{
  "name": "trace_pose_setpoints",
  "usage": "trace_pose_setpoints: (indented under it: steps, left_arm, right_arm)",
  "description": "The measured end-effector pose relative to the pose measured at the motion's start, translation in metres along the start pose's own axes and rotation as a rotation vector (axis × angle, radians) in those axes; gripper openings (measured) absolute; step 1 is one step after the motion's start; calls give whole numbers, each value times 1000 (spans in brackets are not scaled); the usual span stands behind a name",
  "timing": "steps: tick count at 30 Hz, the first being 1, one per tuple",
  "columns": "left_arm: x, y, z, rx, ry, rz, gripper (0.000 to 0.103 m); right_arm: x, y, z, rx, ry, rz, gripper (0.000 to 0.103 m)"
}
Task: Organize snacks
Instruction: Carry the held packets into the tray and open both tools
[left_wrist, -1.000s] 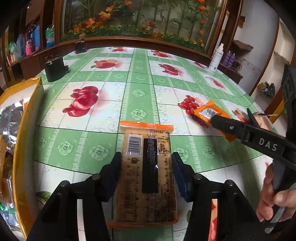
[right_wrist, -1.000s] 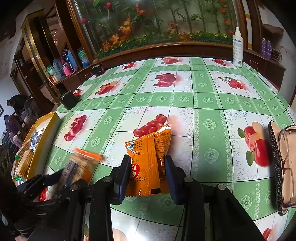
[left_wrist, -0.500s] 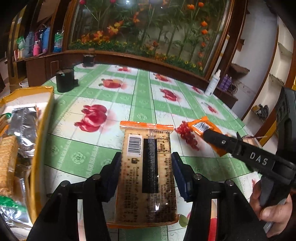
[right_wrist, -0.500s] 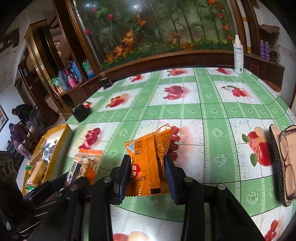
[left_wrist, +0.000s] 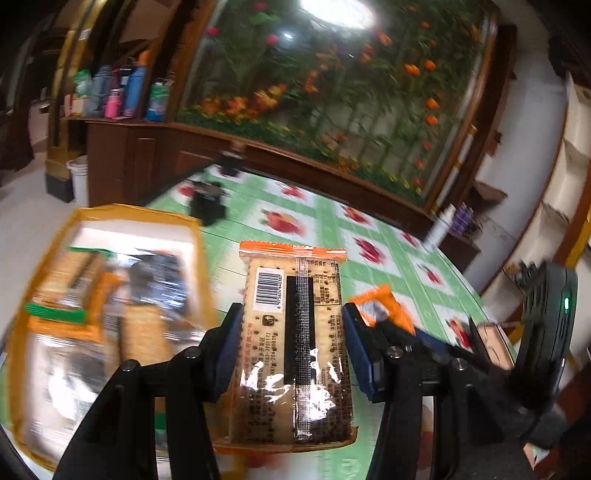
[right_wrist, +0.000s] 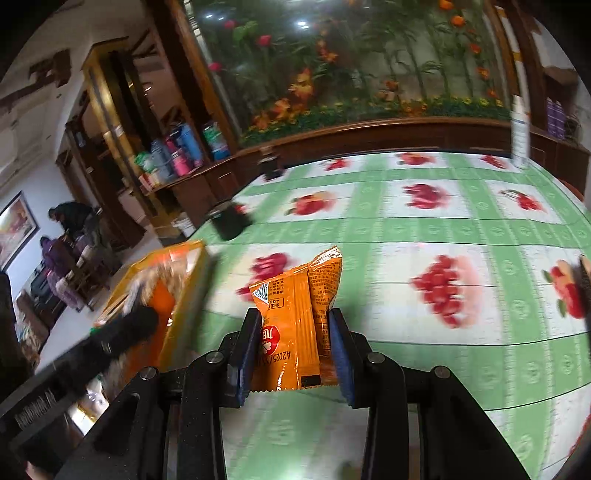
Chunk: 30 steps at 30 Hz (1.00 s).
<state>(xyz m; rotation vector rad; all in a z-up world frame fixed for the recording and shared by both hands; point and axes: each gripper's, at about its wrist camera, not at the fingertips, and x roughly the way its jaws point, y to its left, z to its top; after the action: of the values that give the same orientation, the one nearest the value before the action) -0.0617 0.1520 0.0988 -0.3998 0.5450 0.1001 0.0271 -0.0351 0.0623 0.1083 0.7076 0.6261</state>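
Left gripper (left_wrist: 291, 332) clenching cracker pack (left_wrist: 295, 343), right gripper (right_wrist: 291, 343) gripping orange packet (right_wrist: 295, 317); both needing dropping into half-full yellow box (left_wrist: 110, 218).

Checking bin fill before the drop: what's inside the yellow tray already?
The yellow tray holds several snack packs: cracker packets, silvery foil wrappers, green and orange edged packs. Motion blur prevents a count, and whatever lies beneath the top layer is covered.

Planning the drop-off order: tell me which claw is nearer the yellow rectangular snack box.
Left. The left claw is right beside the yellow rectangular snack box; the right claw is farther off over the table.
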Motion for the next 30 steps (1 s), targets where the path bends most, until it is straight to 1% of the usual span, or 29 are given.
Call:
trace_pose_setpoints:
  steps: [5,7,11,16,20,23,24,26,27,29,30]
  left_arm:
    - [-25,51,9,-70,-32,64,52]
    - [-32,64,9,-83,-35,81,52]
    - [-43,84,-1,-79,-31,115,52]
    - [-42,114,-18,-114,5,142,52]
    - [-37,124,-27,-114,21,146,52]
    - [-35,119,-30,-73,11,167,53]
    - [-34,119,-31,-73,21,163,53]
    - [-30,125,-32,-112,42,128,53]
    - [-29,129,-34,-127,52,127,53]
    - [-31,128,-35,-119,49,121,53]
    - [-30,127,-35,-116,52,121,55]
  right_arm:
    - [15,48,-7,-68,18,59,40]
    - [22,64,-8,-89,26,88,40]
    - [34,94,-4,-119,36,132,40]
    - [58,124,3,-127,68,179,40]
    - [86,143,4,-129,116,191,40]
    - [105,151,6,-138,157,173,40]
    - [111,155,5,-135,175,175,40]
    - [121,158,6,-125,202,188,40]
    - [128,160,5,-124,226,188,40]
    - [137,162,2,-128,235,179,42]
    - [140,162,0,-130,242,172,43]
